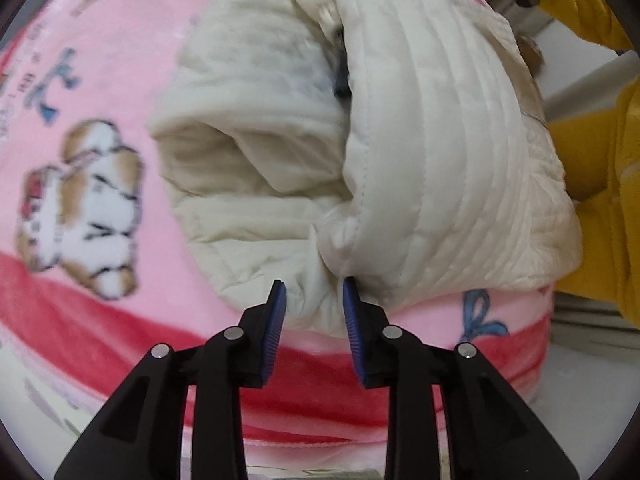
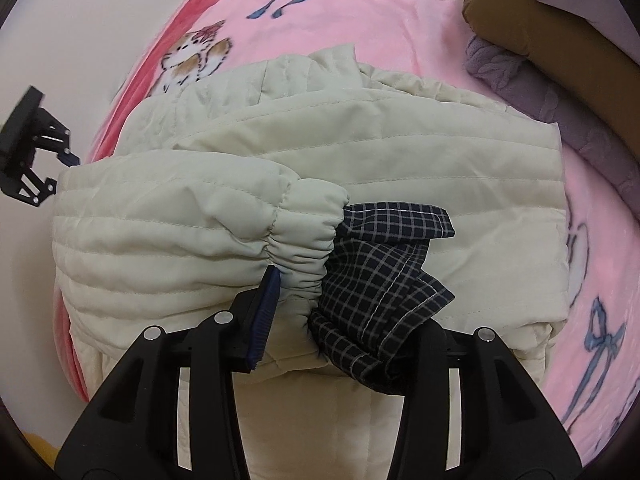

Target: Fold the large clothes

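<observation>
One cream quilted jacket [image 2: 280, 184] lies folded on a pink cartoon-print blanket [image 2: 400, 24], with one purple knit garment [image 2: 560, 120] and one brown padded garment [image 2: 540, 32] piled at the far right. The left gripper [image 1: 314, 300] pinches a bunched jacket edge between its two blue pads. The right gripper [image 2: 320, 304] straddles the elastic cuff [image 2: 304, 232] and its dark checked lining [image 2: 380, 280], which hides one finger, so I cannot tell its grip.

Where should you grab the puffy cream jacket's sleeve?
Probably at the gathered elastic cuff of the cream quilted jacket, coming from the near side: it's bunched, narrow and raised, with checked lining poking out. The right gripper already straddles it.
</observation>
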`<action>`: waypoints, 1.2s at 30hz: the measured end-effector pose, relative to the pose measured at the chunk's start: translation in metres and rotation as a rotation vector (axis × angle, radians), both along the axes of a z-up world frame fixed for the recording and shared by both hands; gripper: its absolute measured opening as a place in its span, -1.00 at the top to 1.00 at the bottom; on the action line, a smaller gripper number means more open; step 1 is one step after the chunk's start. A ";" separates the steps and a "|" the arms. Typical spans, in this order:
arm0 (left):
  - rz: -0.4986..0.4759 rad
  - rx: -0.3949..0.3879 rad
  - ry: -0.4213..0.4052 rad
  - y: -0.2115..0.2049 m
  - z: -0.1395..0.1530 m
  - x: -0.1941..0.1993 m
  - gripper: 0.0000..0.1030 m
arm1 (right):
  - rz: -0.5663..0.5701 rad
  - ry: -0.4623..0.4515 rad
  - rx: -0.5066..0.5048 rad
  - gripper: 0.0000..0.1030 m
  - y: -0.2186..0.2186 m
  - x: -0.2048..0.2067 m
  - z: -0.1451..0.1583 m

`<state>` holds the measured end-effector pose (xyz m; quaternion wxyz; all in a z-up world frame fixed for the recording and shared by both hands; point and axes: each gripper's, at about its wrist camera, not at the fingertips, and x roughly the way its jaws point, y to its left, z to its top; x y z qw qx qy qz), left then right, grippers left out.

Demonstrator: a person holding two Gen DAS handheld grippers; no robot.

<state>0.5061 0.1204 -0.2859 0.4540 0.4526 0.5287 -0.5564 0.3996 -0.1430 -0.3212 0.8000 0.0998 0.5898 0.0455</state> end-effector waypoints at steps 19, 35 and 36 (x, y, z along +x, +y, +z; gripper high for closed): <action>0.340 0.168 -0.060 0.073 -0.071 0.039 1.00 | 0.051 -0.012 -0.013 0.64 0.019 0.005 -0.001; 0.664 -0.424 -0.198 0.041 0.056 -0.048 0.29 | 0.008 -0.348 0.040 0.06 0.007 -0.042 0.085; 0.683 -0.452 -0.203 0.032 0.057 -0.059 0.28 | 0.034 -0.370 0.058 0.06 0.013 -0.041 0.088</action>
